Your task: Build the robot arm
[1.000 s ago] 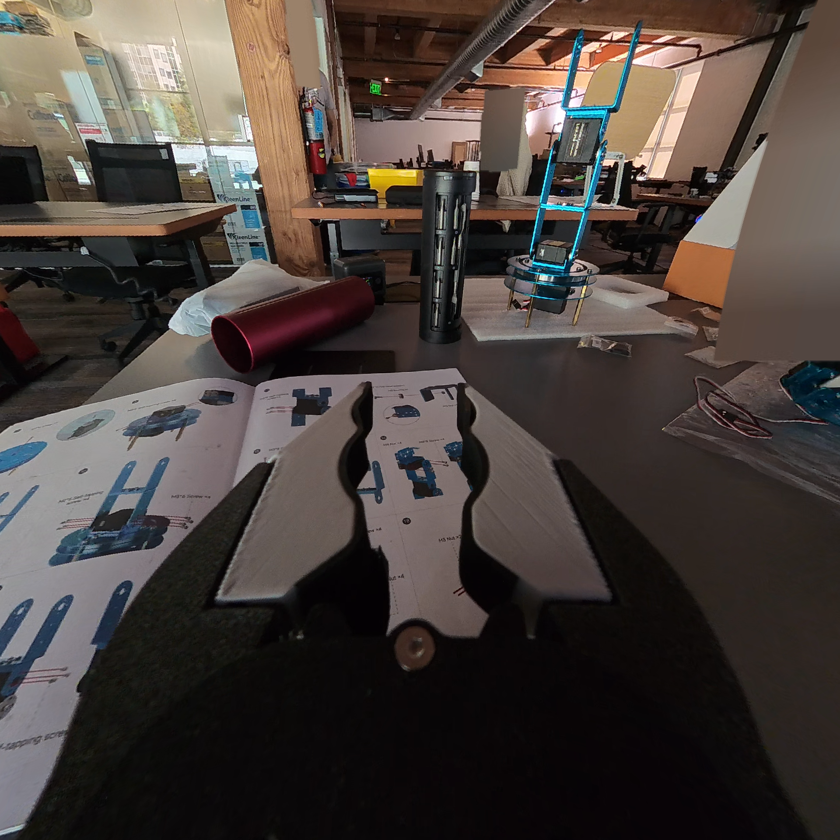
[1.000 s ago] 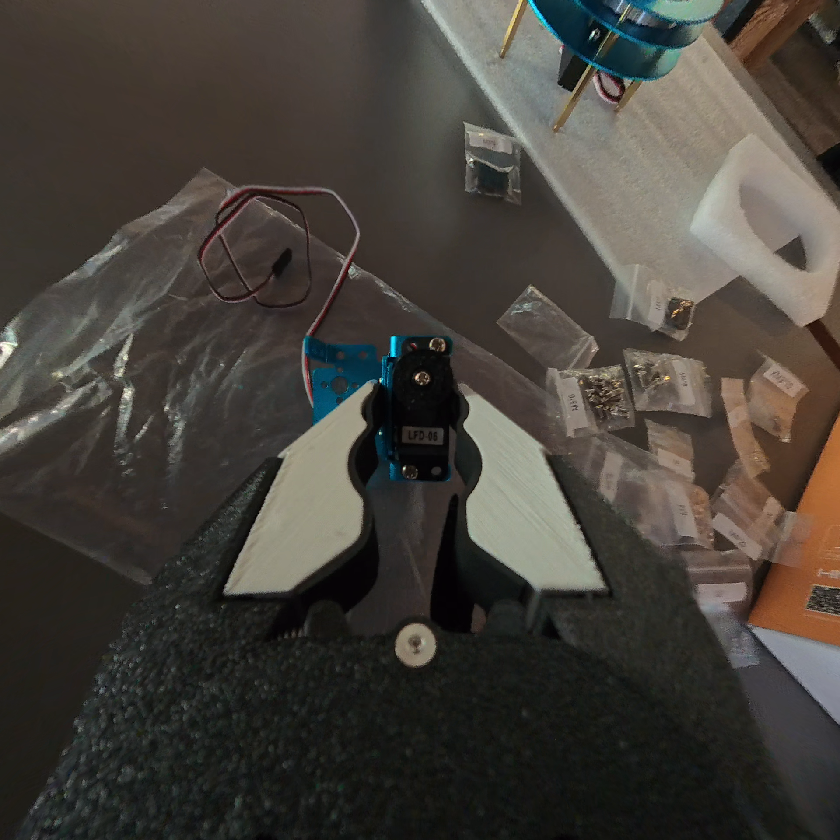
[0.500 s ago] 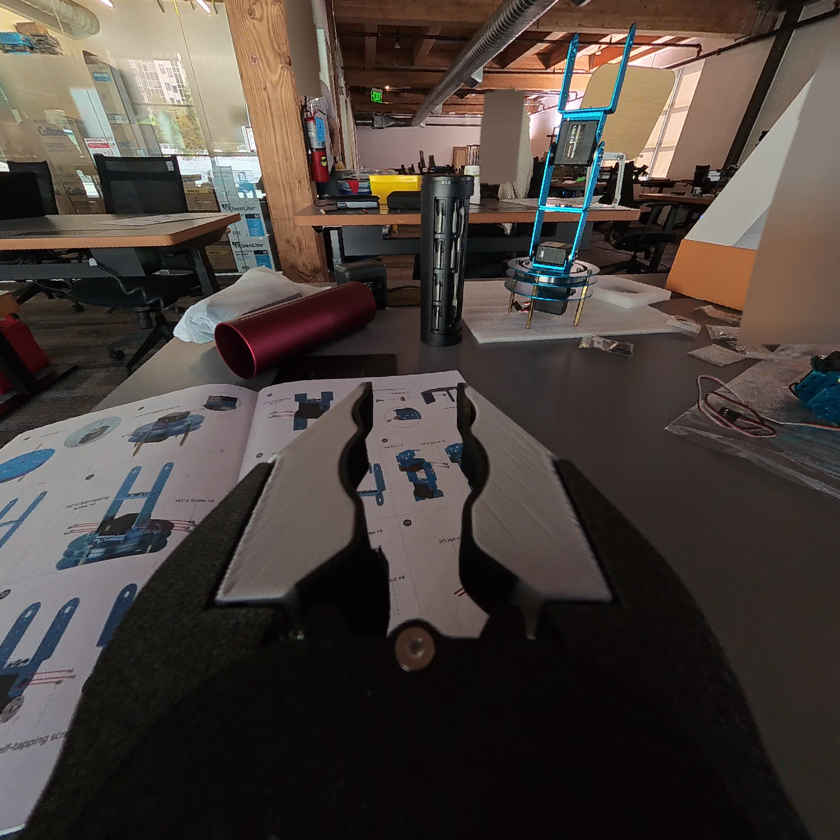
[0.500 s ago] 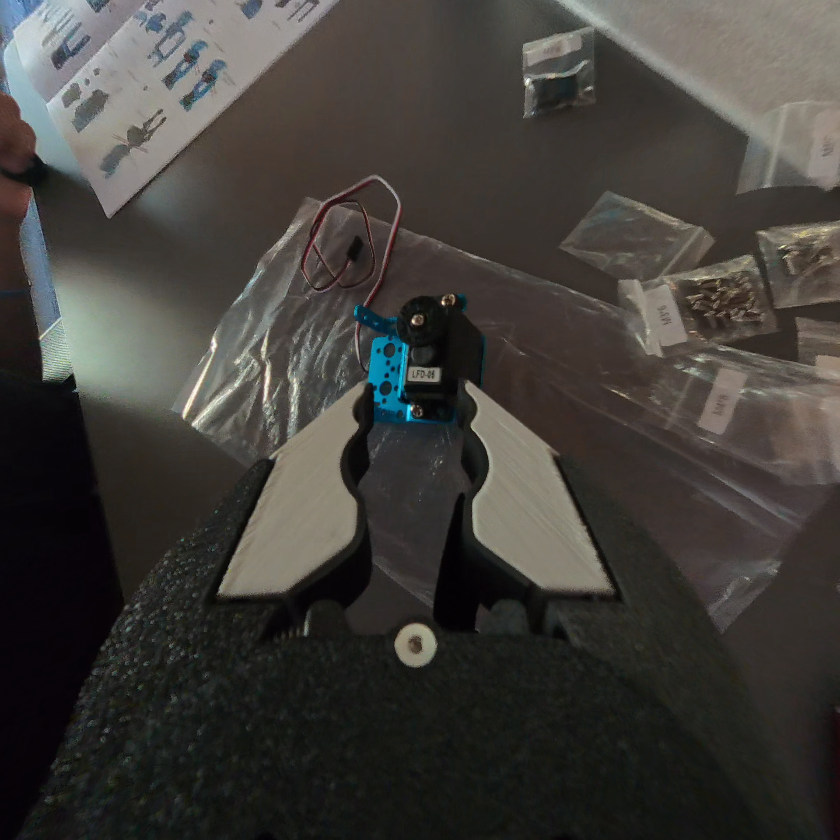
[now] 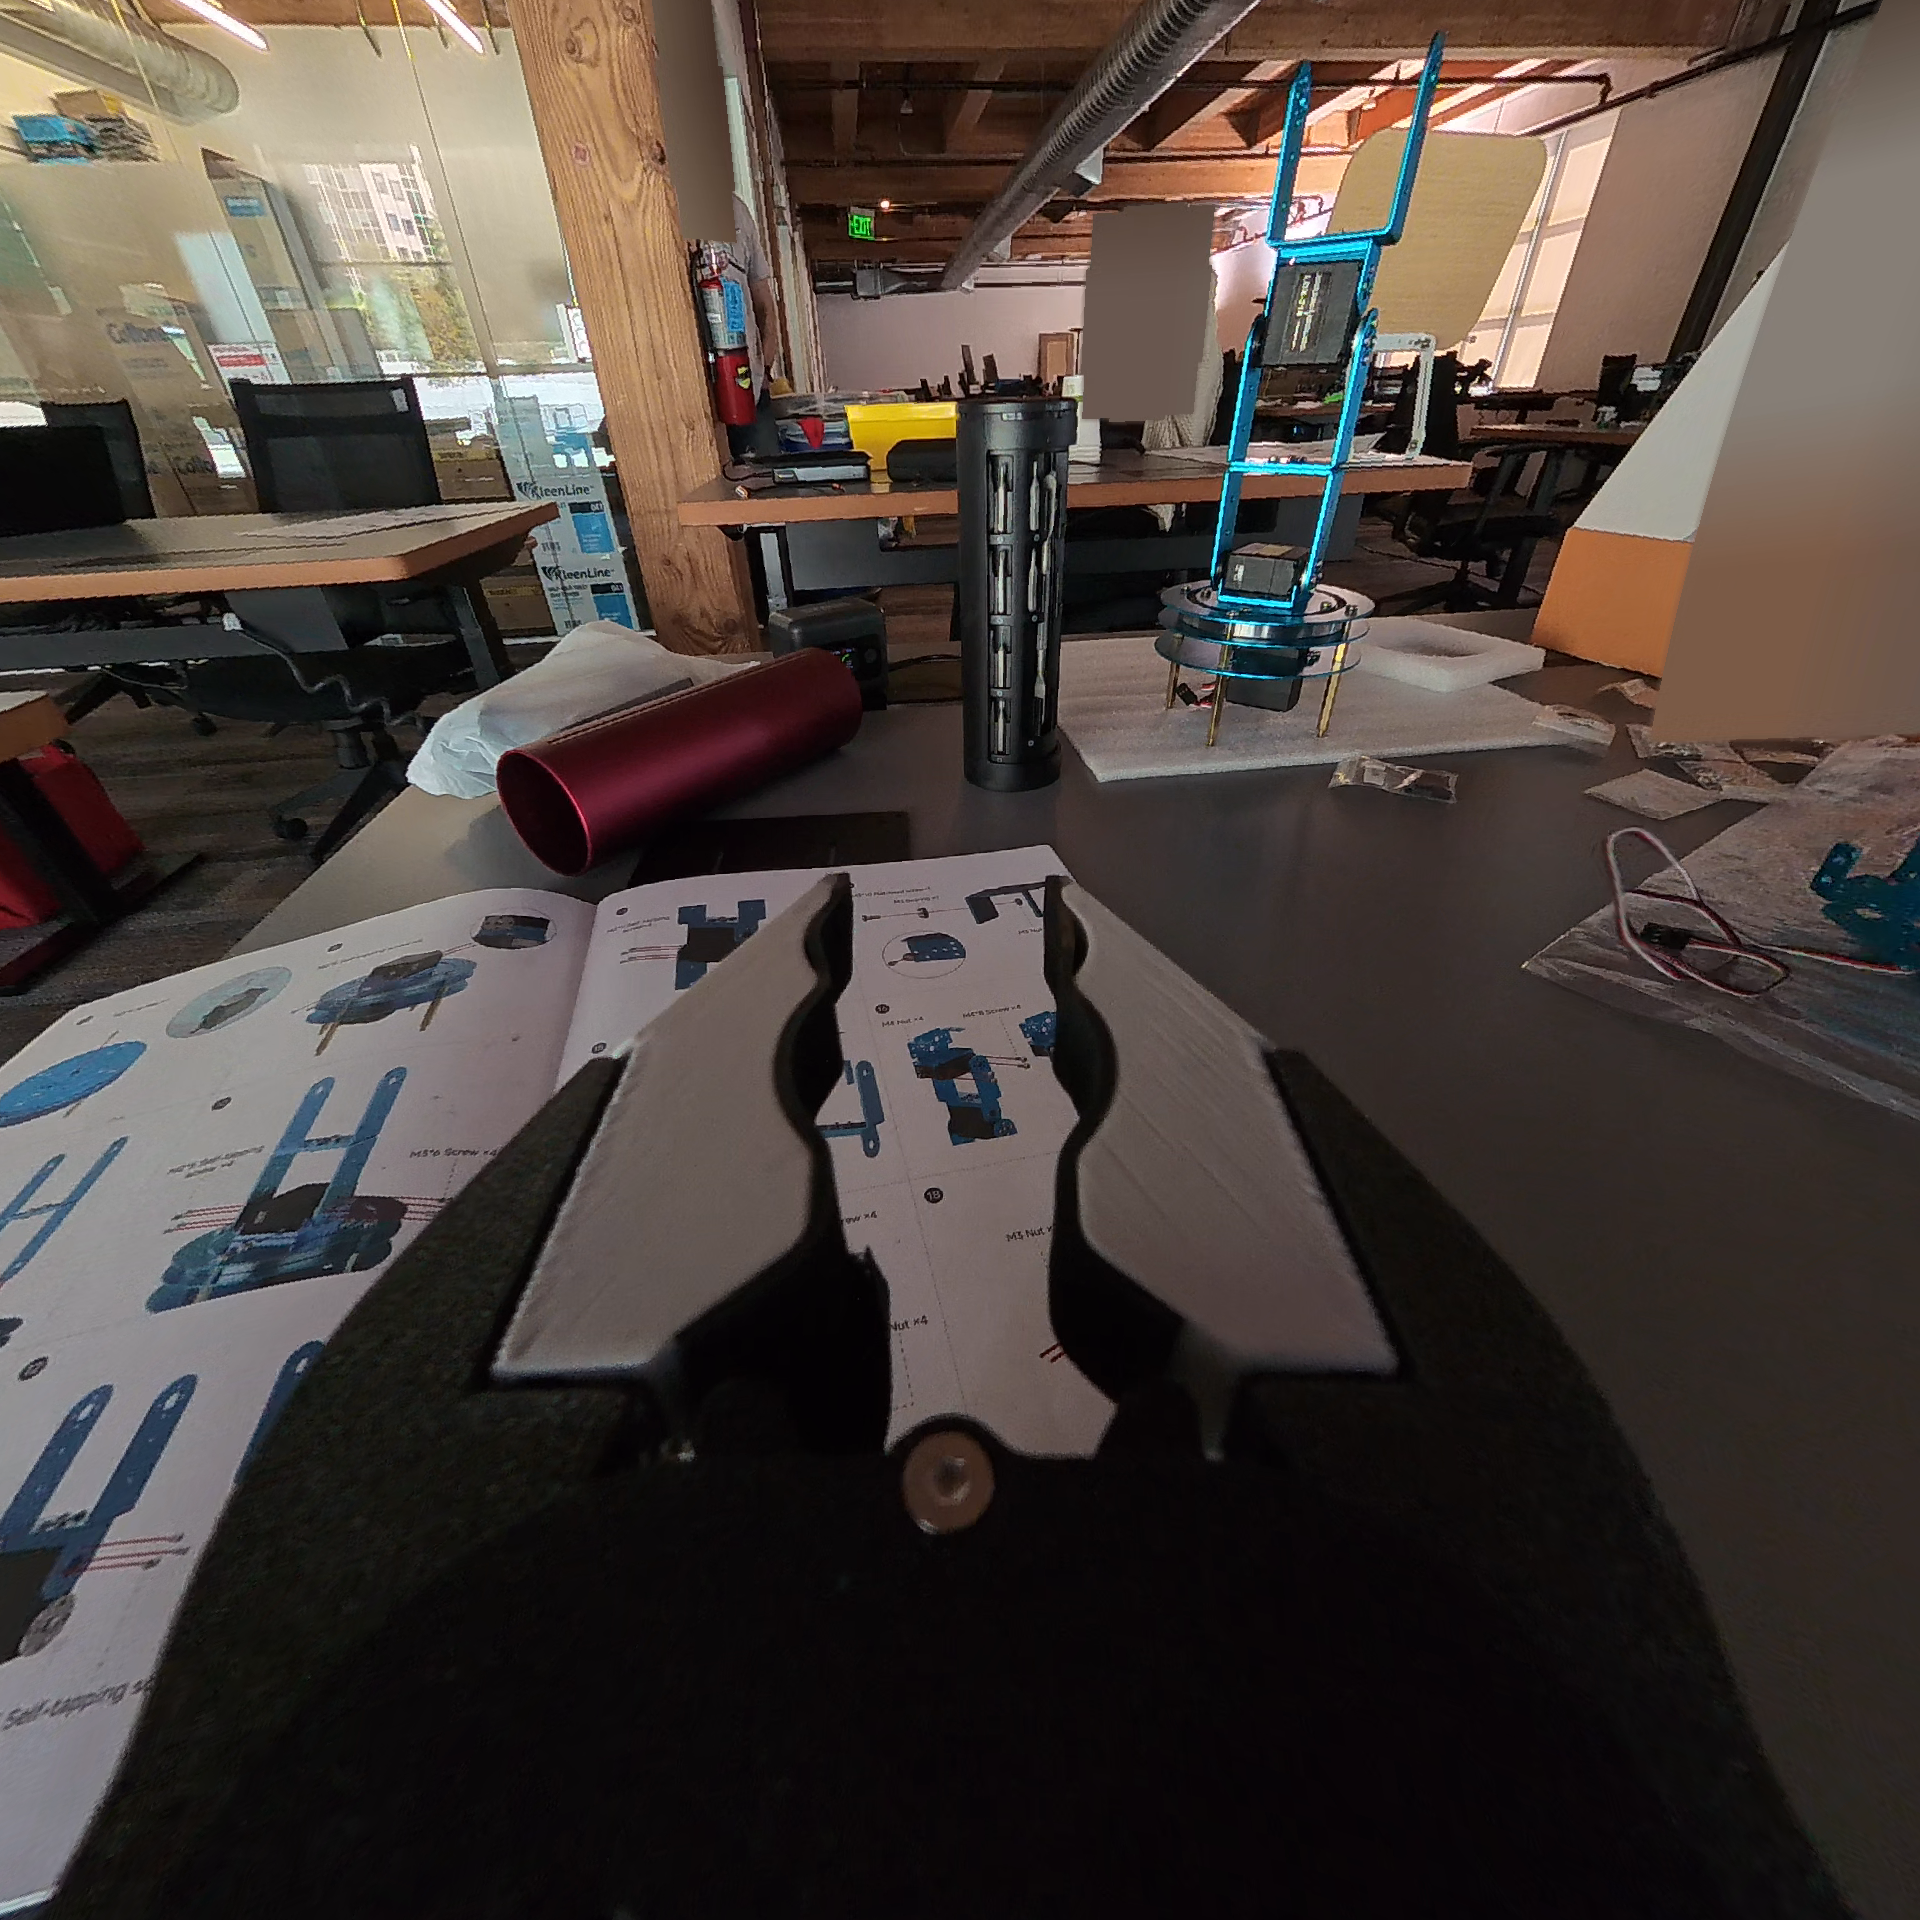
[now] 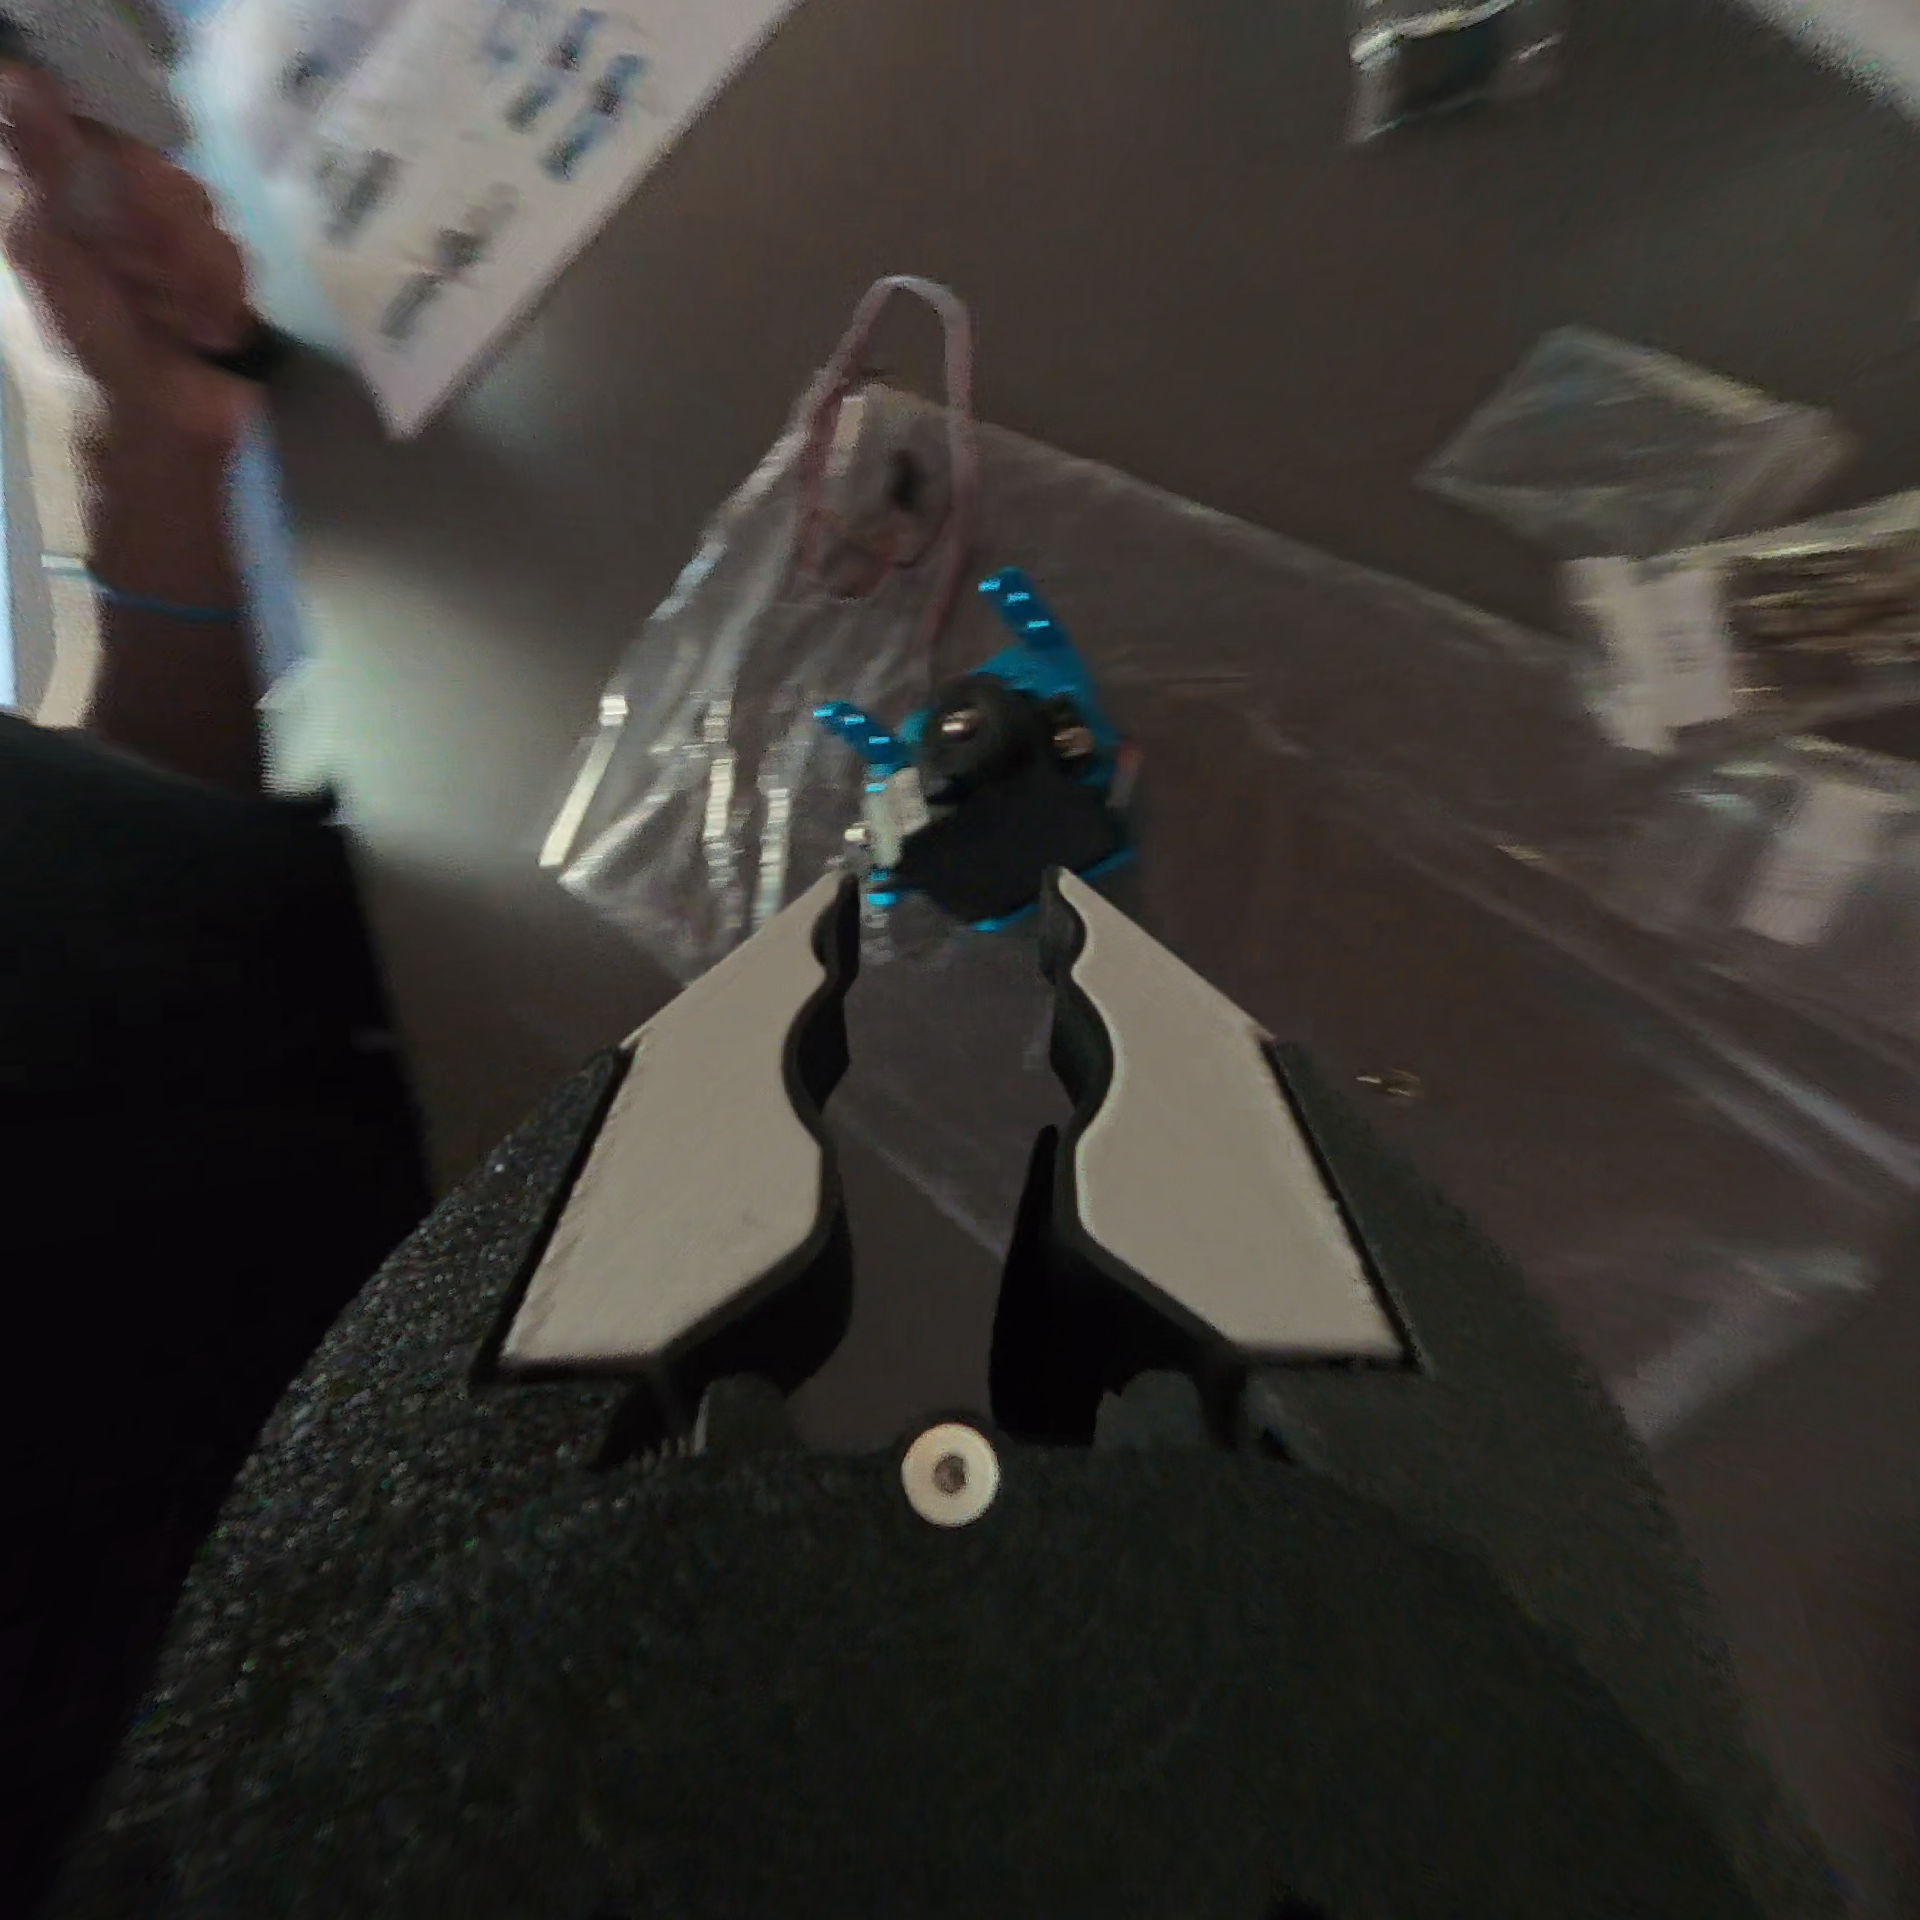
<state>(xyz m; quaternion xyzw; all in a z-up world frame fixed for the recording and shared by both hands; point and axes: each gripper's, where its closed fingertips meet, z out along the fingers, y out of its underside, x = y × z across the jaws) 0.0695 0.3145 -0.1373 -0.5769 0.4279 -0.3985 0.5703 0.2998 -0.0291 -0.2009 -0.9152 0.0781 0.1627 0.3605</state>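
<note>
The right gripper [image 6: 951,894], jaws spread and empty, hangs just short of the servo [image 6: 997,790] on its plastic bag [image 6: 1351,935]; the left gripper [image 5: 948,899], also spread, idles over the manual [image 5: 312,1039].

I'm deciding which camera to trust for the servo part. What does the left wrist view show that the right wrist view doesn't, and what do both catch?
Only the left wrist view: the red tube lying on its side, the upright black cylinder, the blue tower assembly on white foam, and the open left gripper.

Only the right wrist view, blurred: the servo's black body, small parts bags, and the open right gripper just short of the servo.

Both: the instruction booklet, the blue servo bracket, its looped wire, and the clear plastic sheet.
</note>
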